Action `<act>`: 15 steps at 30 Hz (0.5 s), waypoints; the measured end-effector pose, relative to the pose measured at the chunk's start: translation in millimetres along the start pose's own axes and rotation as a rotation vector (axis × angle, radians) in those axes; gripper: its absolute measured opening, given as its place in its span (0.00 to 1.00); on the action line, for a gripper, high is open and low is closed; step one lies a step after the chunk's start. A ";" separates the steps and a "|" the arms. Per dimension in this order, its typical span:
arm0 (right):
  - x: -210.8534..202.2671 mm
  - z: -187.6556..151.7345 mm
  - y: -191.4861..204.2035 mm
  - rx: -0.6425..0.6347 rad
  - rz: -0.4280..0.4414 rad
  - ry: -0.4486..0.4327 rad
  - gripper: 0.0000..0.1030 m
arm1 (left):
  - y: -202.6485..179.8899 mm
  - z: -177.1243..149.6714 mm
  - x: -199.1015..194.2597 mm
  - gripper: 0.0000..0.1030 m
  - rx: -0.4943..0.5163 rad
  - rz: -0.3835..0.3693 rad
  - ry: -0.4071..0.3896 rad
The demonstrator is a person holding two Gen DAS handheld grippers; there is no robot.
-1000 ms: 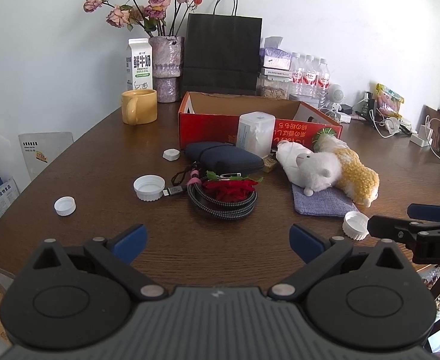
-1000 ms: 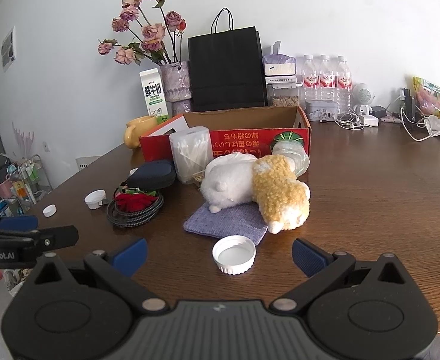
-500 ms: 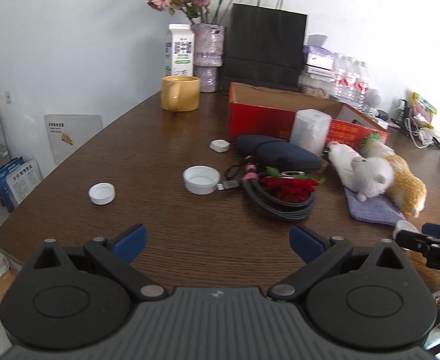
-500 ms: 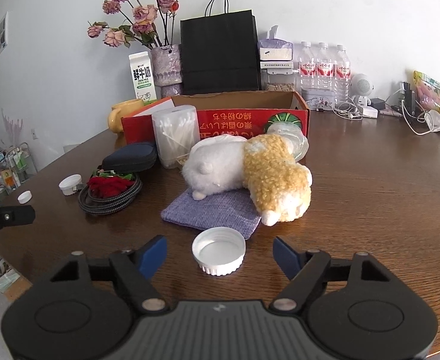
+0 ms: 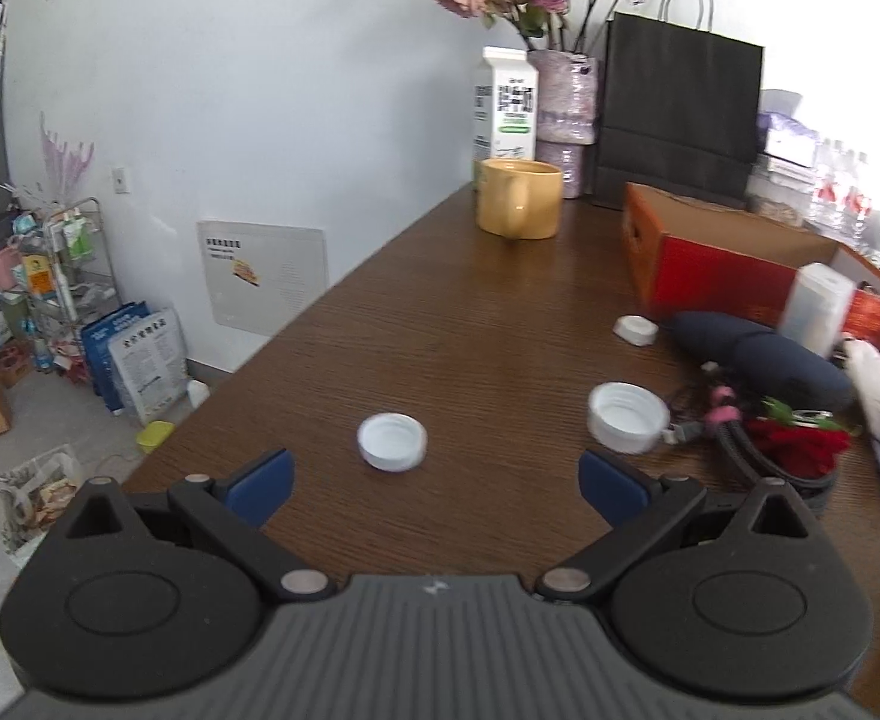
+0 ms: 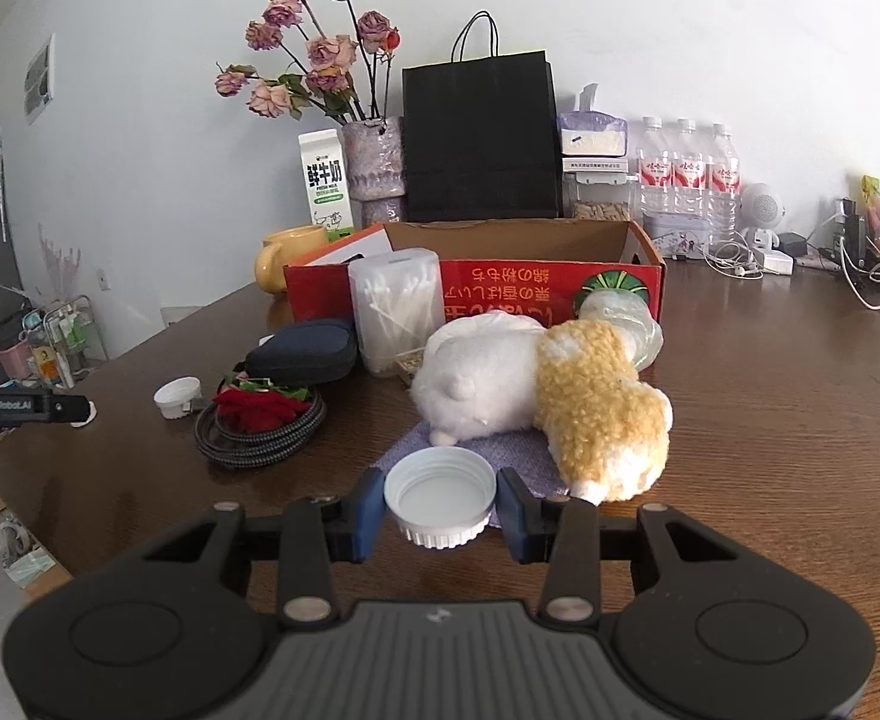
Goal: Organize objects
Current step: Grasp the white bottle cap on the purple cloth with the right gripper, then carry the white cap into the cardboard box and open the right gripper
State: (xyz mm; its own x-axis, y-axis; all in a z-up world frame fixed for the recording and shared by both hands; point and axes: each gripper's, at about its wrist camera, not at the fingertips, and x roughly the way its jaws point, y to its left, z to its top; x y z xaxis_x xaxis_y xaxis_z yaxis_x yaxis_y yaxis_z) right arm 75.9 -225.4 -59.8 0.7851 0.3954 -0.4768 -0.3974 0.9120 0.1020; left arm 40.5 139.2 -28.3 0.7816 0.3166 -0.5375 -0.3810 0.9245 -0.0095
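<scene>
A black paper bag point(image 6: 480, 138) stood upright against the white wall at the rear of the brown wooden table point(image 6: 787, 372). Immediately beside it stood a vase point(image 6: 374, 171) holding dried pink roses point(image 6: 314, 66), with a milk carton point(image 6: 324, 183) next to the vase. Three water bottles point(image 6: 687, 171) were lined up along the wall on the bag's other side, near a tangle of white cables point(image 6: 739, 261). Off the table, a wire rack point(image 5: 65, 276) with assorted items stood on the floor, and a white panel point(image 5: 263, 276) leaned against the wall.
</scene>
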 end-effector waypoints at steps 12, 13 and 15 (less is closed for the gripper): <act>13.7 9.0 3.0 -0.010 0.004 0.006 0.38 | 14.3 2.4 38.3 0.40 0.000 0.051 0.031; 14.1 9.7 3.1 -0.011 0.004 0.005 0.38 | 14.2 2.5 38.8 0.29 0.002 0.052 0.026; 14.9 11.6 3.5 -0.015 0.009 0.003 0.38 | 14.1 2.9 38.4 0.28 0.000 0.049 0.020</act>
State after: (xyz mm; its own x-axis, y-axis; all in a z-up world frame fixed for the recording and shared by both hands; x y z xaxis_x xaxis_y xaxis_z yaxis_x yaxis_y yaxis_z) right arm 91.7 -215.1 -56.5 0.7799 0.4029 -0.4789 -0.4111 0.9068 0.0934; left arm 66.6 165.0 -46.6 0.7517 0.3575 -0.5542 -0.4189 0.9079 0.0175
